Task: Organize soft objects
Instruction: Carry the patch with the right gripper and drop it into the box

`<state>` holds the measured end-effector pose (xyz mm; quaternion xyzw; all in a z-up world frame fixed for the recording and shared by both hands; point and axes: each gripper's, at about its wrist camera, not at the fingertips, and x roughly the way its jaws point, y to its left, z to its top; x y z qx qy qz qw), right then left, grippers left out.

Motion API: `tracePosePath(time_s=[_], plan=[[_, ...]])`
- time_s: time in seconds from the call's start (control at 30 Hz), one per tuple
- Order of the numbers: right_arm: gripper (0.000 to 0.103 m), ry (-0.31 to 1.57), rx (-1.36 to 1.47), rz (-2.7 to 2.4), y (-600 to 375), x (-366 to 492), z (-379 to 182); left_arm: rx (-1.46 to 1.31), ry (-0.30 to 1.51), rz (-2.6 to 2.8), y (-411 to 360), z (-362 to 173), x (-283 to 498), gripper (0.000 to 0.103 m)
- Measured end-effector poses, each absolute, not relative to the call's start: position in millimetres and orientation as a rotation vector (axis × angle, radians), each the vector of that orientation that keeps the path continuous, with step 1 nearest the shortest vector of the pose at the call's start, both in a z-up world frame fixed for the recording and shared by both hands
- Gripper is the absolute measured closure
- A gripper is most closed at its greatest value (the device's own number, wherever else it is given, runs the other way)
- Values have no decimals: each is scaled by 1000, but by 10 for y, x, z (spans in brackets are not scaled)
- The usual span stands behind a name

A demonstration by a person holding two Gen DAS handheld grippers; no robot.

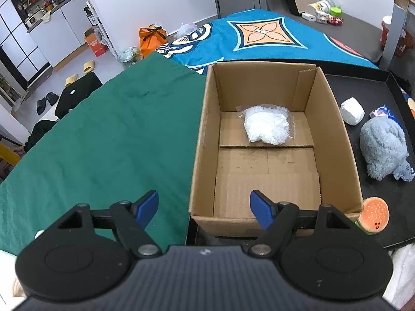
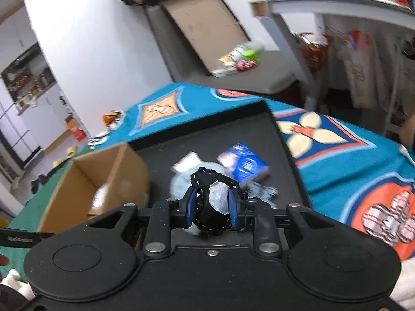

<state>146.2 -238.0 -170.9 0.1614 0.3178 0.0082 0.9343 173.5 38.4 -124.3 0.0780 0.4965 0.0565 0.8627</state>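
Observation:
An open cardboard box (image 1: 205, 129) holds a clear bag of white stuffing (image 1: 265, 124). My left gripper (image 1: 204, 197) hovers open and empty over the box's near left corner. To the right, on the black tray (image 1: 363, 85), lie a grey plush (image 1: 382, 147), a white roll (image 1: 351, 111), a blue packet (image 1: 384, 110) and a burger toy (image 1: 374, 215). In the right wrist view my right gripper (image 2: 211, 194) is shut on a black soft piece with white stitching and a grey patch (image 2: 207, 217), held above the tray (image 2: 233, 129). The box (image 2: 116, 171) stands to its left.
A green cloth (image 1: 116, 134) covers the table left of the box, and a teal patterned blanket (image 1: 259, 36) lies behind it. The grey plush (image 2: 179, 184) and blue packet (image 2: 246, 165) sit just beyond the held piece. Shelves and floor clutter lie farther off.

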Motion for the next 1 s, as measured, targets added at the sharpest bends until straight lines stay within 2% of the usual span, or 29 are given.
tracePosePath(time_s=[0.43,0.73,0.83,0.9,1.0], plan=[[77,601,264,176,-1894,1589,-1380,84,1003,99,581,-1239,1683,30],[77,597,214,292,-1549,1733,-1271,27,1002,83,706,-1320,1693,41],[77,609,209,318,-1449,1777,-1274,9,1002,79,745,-1351,1704,48],[77,620,223,336,-1391,1801,-1275,-7,1002,78,771,-1369,1713,58],[77,623,206,355,-1267,1839,-1275,-23,1002,73,798,-1395,1728,67]])
